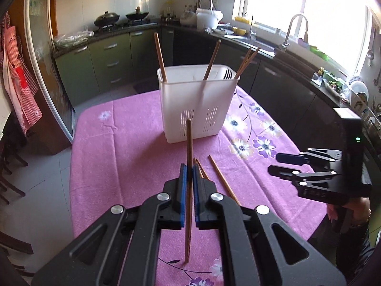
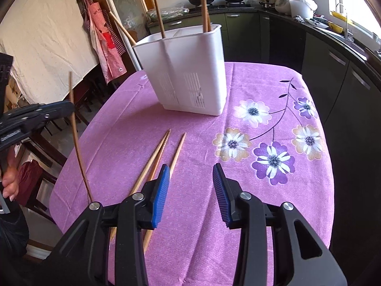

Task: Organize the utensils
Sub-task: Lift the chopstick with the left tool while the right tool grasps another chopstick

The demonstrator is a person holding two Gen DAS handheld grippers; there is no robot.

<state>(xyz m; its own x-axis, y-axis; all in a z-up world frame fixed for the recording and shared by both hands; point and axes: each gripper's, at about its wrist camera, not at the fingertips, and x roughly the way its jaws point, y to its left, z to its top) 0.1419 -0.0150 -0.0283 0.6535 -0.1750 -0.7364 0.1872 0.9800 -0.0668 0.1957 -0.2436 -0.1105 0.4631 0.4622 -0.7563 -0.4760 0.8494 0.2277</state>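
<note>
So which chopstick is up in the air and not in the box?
The chopstick pinched in the left gripper. The loose chopsticks lie flat on the tablecloth, and the others stand in the white holder.

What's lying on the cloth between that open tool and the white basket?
Three loose chopsticks on the purple cloth, ahead of the right tool; nearer the basket the cloth is bare. The right wrist view shows it.

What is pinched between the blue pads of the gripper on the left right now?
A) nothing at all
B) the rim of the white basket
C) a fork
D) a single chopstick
D: the left gripper is shut on one brown chopstick, lifted clear of the pink tablecloth, while the white basket stands untouched further back.
</note>
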